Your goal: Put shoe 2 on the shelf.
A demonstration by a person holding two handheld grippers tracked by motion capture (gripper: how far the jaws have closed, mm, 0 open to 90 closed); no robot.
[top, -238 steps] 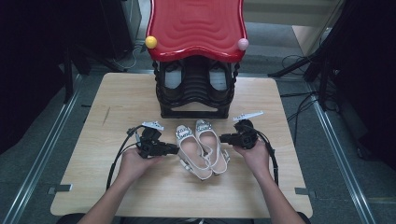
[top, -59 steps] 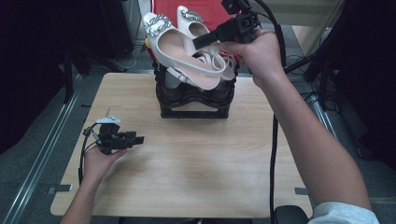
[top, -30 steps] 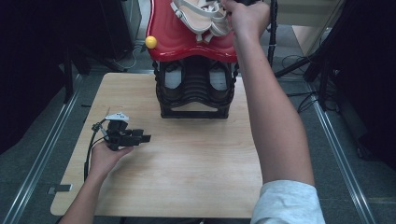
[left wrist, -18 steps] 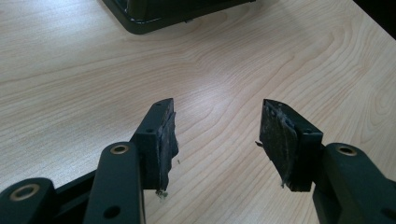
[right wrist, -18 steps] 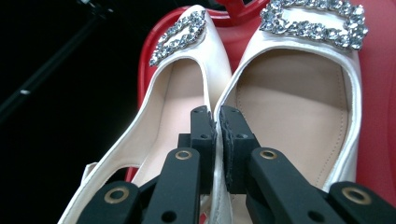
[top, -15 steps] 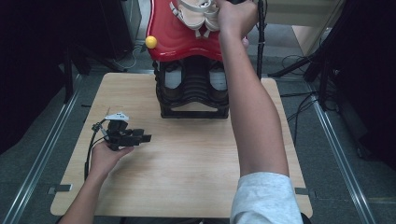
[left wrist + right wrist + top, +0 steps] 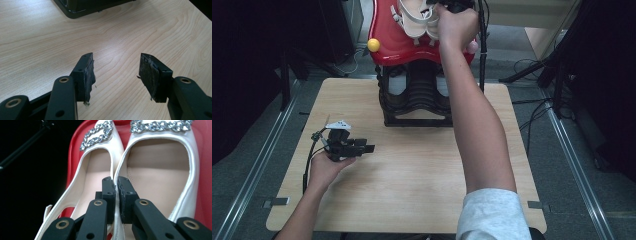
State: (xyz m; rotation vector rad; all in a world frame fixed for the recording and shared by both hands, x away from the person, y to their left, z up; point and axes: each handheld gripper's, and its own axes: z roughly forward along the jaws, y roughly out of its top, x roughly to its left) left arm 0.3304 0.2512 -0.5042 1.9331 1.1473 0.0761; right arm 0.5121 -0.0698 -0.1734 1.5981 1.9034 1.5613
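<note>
A pair of white flat shoes with rhinestone buckles lies on the red wavy tray that tops the black rack. In the right gripper view my right gripper is shut on the two touching inner walls of the left shoe and the right shoe, toes pointing away. In the high view the person's right hand covers that gripper. My left gripper rests low over the wooden table at the left, open with nothing between its pads.
A yellow ball and a pink ball sit at the tray's front corners. The rack's base lies ahead of the left gripper. The right forearm reaches across the table's right half. Cables and stand legs lie on the floor to the right.
The right gripper carried the shoe pair from the table up onto the red tray and has settled it there over the last second. The left gripper has stayed put.
</note>
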